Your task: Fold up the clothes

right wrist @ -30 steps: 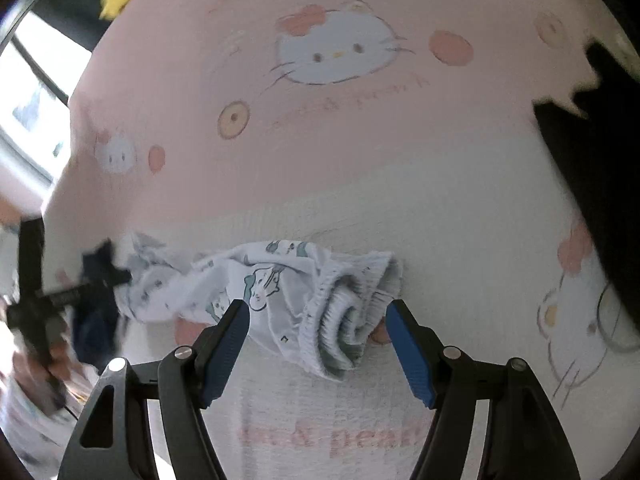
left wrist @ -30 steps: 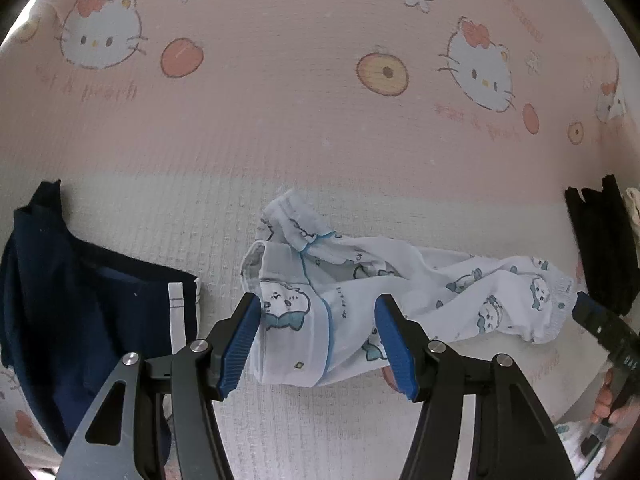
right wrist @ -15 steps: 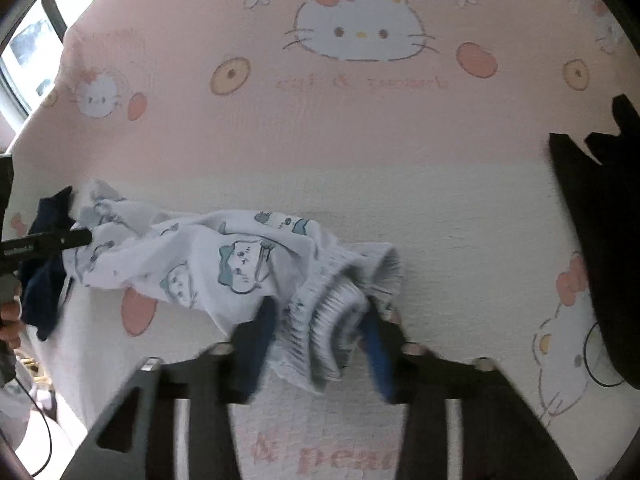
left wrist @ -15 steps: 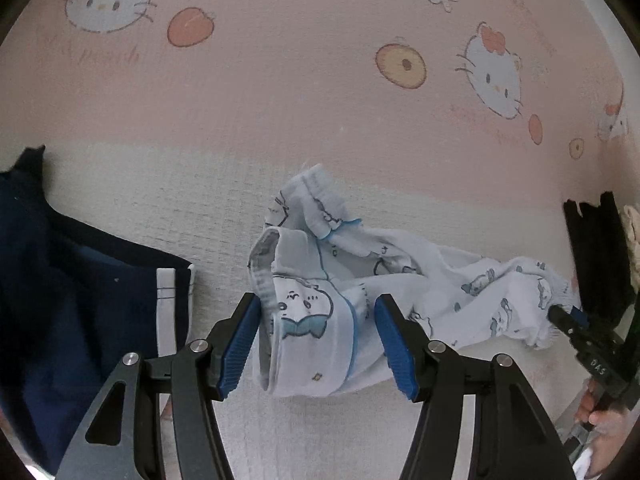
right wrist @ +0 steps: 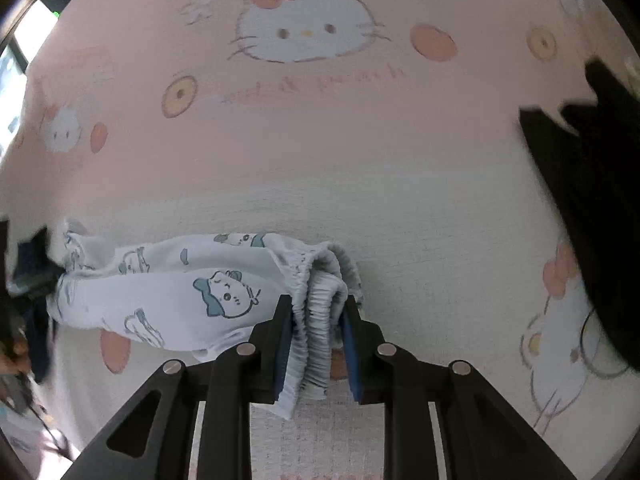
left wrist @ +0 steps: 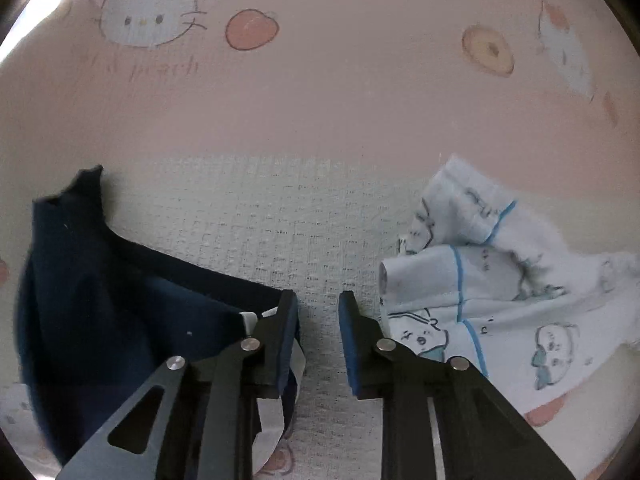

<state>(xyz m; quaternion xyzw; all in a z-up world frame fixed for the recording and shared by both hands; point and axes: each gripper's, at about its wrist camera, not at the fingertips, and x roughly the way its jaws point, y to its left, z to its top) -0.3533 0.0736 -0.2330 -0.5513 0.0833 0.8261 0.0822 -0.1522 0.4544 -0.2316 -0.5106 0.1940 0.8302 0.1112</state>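
Observation:
White pants (left wrist: 500,300) with a blue cartoon print lie bunched on the pink and white cartoon bedsheet (left wrist: 320,100). My left gripper (left wrist: 319,300) points down at the sheet with its jaws closing. Only bare sheet shows in the narrow gap, and the pants lie just right of its right finger. In the right wrist view the pants (right wrist: 180,288) stretch leftwards. My right gripper (right wrist: 316,308) is closing on their gathered elastic waistband, and both pads press the bunched fabric. The pants' far left end is blurred beside a dark shape.
A navy garment (left wrist: 100,300) with a white stripe lies left of the left gripper, partly under its left finger. A black garment (right wrist: 592,184) covers the right side of the bedsheet (right wrist: 400,160). A hand (right wrist: 16,352) shows at the left edge.
The left gripper has shifted left and down: the pants were between its wide jaws and now lie to their right, and the jaws have narrowed. The right jaws have closed onto the waistband.

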